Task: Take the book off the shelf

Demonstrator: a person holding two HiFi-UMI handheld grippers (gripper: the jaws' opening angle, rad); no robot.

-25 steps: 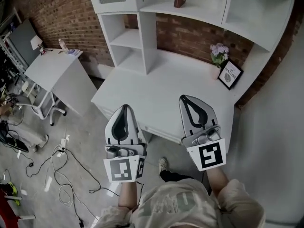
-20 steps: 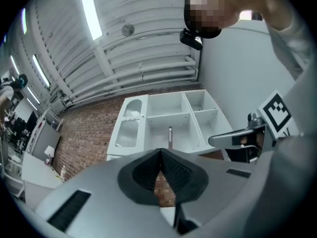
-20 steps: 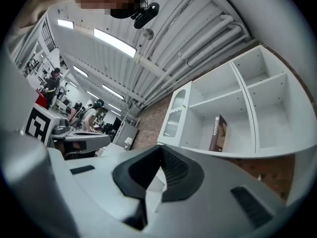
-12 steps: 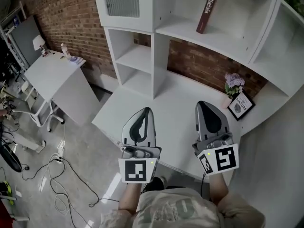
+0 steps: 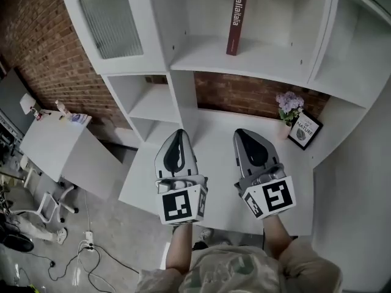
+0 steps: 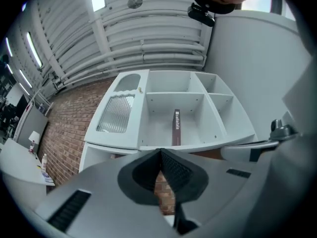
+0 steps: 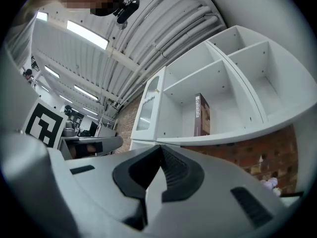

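I held my left gripper (image 5: pixel 179 134) and my right gripper (image 5: pixel 243 133) side by side above the white desk (image 5: pixel 217 163), both pointing toward the white shelf unit (image 5: pixel 256 63). The 2 jaws of each were clenched together at the tips, and neither gripper grasped anything. The book (image 5: pixel 235 18), dark red with white lettering down its spine, stood upright on the upper shelf in the middle compartment, higher than both grippers and well apart from them. Left of that compartment was a cabinet door with ribbed glass (image 5: pixel 113 17). At the back right of the desk, near the brick wall (image 5: pixel 244 96), purple flowers (image 5: pixel 288 101) stood just beside a framed picture (image 5: pixel 304 130)
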